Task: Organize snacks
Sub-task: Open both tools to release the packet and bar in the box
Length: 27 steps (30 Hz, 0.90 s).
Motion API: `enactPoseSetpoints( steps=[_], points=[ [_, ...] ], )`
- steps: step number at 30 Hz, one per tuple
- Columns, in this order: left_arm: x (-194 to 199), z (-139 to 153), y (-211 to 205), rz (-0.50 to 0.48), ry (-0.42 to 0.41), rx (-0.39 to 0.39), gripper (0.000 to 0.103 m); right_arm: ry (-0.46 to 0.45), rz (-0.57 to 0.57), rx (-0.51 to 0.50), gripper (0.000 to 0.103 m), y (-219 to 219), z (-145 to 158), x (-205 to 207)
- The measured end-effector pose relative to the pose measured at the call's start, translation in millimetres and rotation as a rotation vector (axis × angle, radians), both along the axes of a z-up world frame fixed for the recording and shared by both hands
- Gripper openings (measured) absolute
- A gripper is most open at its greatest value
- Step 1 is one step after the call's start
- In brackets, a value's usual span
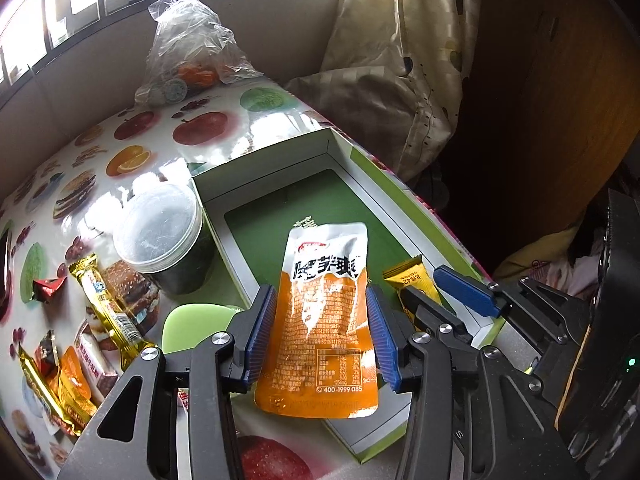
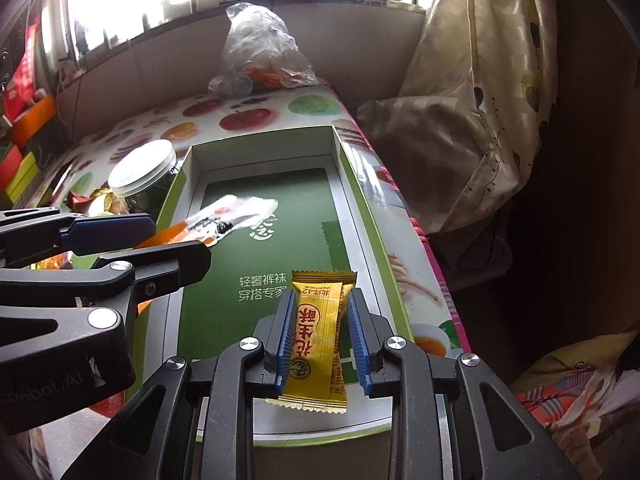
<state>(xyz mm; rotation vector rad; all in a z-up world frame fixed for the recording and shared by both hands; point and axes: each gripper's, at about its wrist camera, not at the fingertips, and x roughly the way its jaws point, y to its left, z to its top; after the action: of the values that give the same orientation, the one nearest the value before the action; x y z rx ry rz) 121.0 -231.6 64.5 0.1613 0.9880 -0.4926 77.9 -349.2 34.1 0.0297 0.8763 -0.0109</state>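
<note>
My left gripper (image 1: 322,300) is shut on an orange and white snack pouch (image 1: 322,320) and holds it over the near left part of the open green-bottomed box (image 1: 276,216). My right gripper (image 2: 318,304) is shut on a yellow candy bar wrapper (image 2: 316,336), held over the near end of the same box (image 2: 264,248). The pouch (image 2: 216,220) and the left gripper (image 2: 108,228) show at the left of the right wrist view. The yellow wrapper (image 1: 412,284) and the right gripper (image 1: 440,284) show at the right of the left wrist view.
Several loose snacks (image 1: 100,312) lie on the fruit-print tablecloth left of the box, beside a clear-lidded jar (image 1: 164,232) and a pale green dish (image 1: 192,324). A plastic bag (image 1: 192,44) sits at the far end. Bedding (image 1: 400,80) hangs past the table's right edge.
</note>
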Motion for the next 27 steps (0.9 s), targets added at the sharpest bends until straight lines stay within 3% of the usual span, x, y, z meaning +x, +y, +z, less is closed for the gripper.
enactPoseSetpoints(
  steps=[13, 27],
  points=[
    [-5, 12, 12, 0.014, -0.006, -0.031, 0.048, 0.008, -0.042, -0.001, 0.034, -3, 4, -5],
    [-28, 30, 65, 0.111, -0.063, -0.044, 0.048, -0.049, -0.077, 0.076, 0.048, -1, 24, -28]
  ],
)
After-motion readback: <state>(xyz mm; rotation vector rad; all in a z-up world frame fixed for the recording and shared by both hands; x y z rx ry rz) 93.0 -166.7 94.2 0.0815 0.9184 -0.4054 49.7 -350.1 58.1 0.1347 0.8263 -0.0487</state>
